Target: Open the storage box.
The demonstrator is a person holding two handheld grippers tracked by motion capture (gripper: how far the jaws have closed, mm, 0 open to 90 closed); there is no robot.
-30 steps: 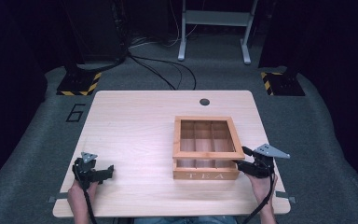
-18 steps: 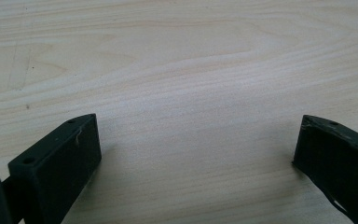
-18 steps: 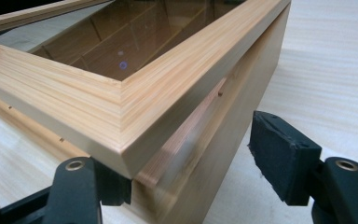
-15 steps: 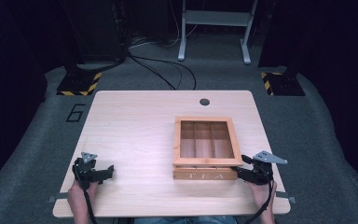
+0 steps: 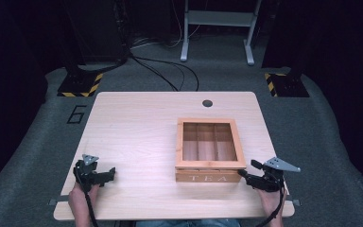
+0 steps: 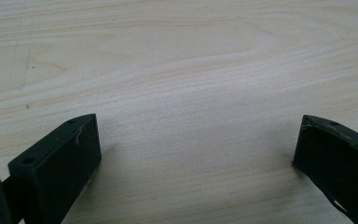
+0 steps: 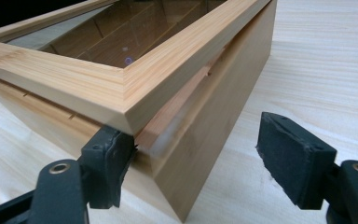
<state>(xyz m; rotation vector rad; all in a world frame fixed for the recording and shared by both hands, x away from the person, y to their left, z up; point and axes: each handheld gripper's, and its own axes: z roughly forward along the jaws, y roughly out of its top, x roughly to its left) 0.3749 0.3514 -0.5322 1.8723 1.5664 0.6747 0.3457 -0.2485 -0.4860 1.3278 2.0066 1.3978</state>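
Box [image 5: 210, 150]: on the tabletop [image 5: 137, 137], right of centre, lid slightly raised.
Right gripper [image 5: 247, 176]: at the box's near right corner, fingers released, just been opening.
Left gripper [image 5: 108, 173]: far left of box, fingers spread, empty.

- We see our left gripper [image 6: 196, 154] low over the light wooden table [image 6: 177, 60].
- Its two black jaws stand wide apart.
- Between them we see bare wood grain.
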